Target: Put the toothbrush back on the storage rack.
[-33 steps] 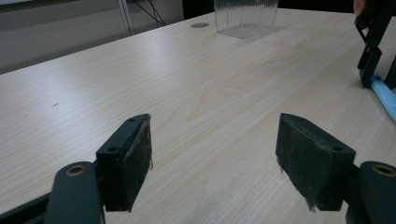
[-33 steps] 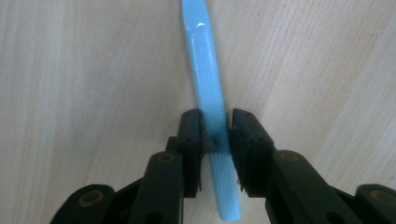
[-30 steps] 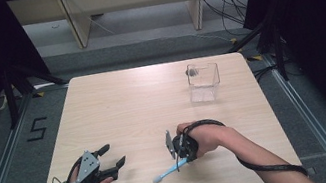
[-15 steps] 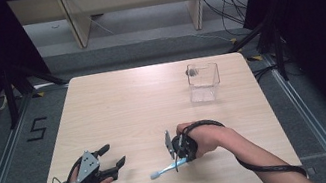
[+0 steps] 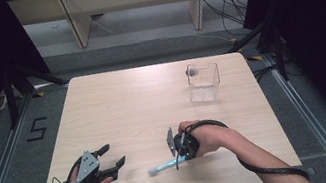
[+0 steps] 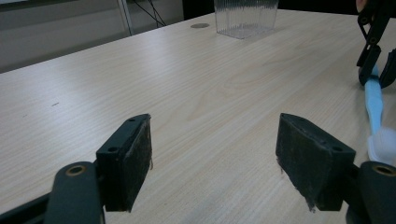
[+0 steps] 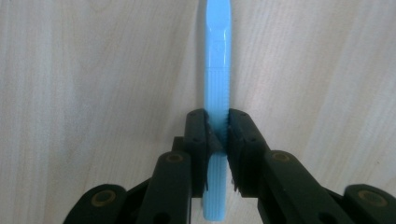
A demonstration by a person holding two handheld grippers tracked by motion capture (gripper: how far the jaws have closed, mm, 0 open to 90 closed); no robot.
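The right tongs (image 7: pixel 217 133) are clenched on the handle of a light blue toothbrush (image 7: pixel 215 70), which lies flat on the table (image 5: pixel 128 107) near its front edge. The left tongs (image 6: pixel 215 161) gape wide with nothing between them, by the front left corner. A clear plastic box (image 5: pixel 203 82) stands towards the far right corner.

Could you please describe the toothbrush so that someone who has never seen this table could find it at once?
Start at the wooden table and go to its near edge, right of centre. There the right gripper is shut on a toothbrush, whose white bristle end points toward the left gripper. It is the only light blue thing there; the clear box stands far off.
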